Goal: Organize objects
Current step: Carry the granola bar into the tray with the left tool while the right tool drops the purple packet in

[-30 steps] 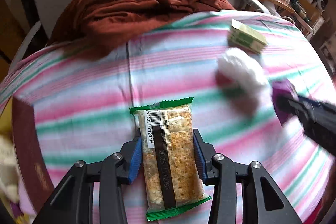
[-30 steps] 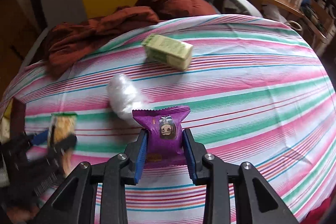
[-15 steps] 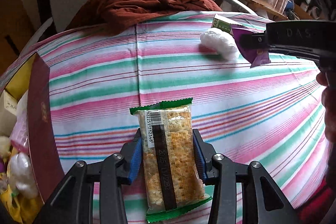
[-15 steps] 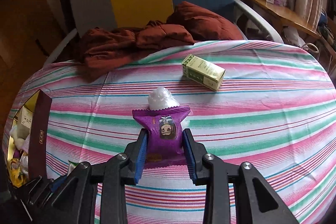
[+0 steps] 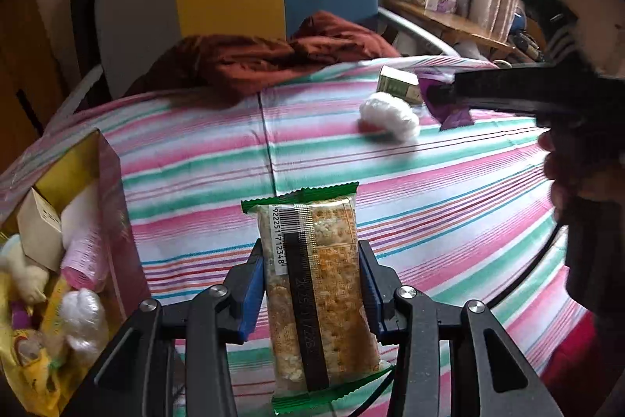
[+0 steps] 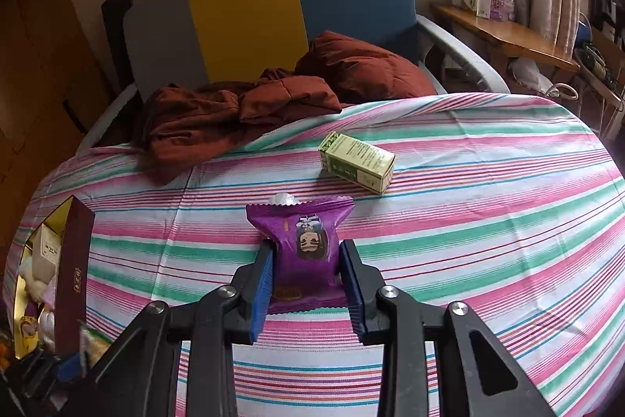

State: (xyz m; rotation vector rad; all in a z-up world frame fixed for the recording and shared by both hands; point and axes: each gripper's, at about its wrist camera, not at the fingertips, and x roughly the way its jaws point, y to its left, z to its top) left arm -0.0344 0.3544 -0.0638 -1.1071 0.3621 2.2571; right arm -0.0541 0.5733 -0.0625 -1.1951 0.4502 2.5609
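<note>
left gripper: clamped on a cracker bar, blue pads pressing both long sides; the green-edged wrapper runs lengthwise between the fingers, barcode end pointing away from the camera.
right gripper: clamped on a purple snack pack, crimped edge facing away; seen from the left wrist camera it sits at the right edge with a hand behind it.
both snacks: held above the striped cloth, not touching it.
box: dark red, gold inside, open at the left edge of the cloth; holds a small carton, a pink roll, white wads and yellow packaging.
green carton: lying on its side on the cloth, far side, right of centre.
white wad: on the cloth just beside the green carton; mostly hidden behind the purple pack in the right wrist view.
brown blanket: bunched at the far edge of the cloth, against a grey, yellow and blue chair back.
</note>
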